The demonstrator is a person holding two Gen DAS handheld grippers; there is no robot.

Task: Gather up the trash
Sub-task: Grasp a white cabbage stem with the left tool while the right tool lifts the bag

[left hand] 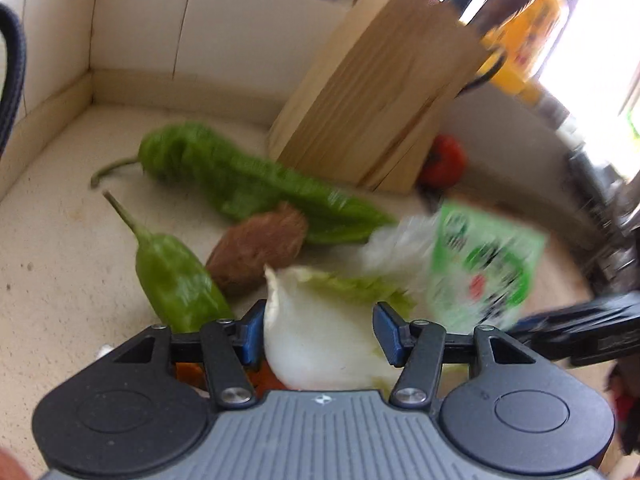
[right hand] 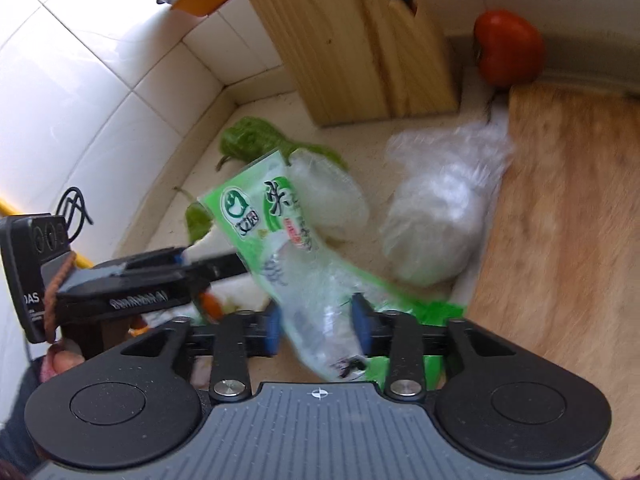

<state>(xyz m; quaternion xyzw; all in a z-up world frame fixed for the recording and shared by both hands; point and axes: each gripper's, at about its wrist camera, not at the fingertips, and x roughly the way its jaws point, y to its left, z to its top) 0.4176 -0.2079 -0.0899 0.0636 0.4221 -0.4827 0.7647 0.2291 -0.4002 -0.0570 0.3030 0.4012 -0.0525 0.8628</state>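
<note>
- I take the wooden knife block (right hand: 352, 40) as my landmark; left of it the tiled wall (right hand: 100, 92) curves in to a corner, closing that side.
- Left of the block's base I see two green peppers (left hand: 248, 176), with a brown round thing (left hand: 256, 252) just beside them.
- My left gripper (left hand: 320, 332) has its pads apart, straddling a pale cabbage piece (left hand: 320, 344); contact I cannot tell.
- In front of the block, my right gripper (right hand: 316, 326) is clamped on the green-and-clear wrapper (right hand: 280, 236), lifted off the counter.
- Right of that lies a crumpled clear bag (right hand: 436, 208), touching the cutting board's (right hand: 568, 220) edge.
- A tomato (right hand: 508, 46) sits right of the block, against the back wall.
</note>
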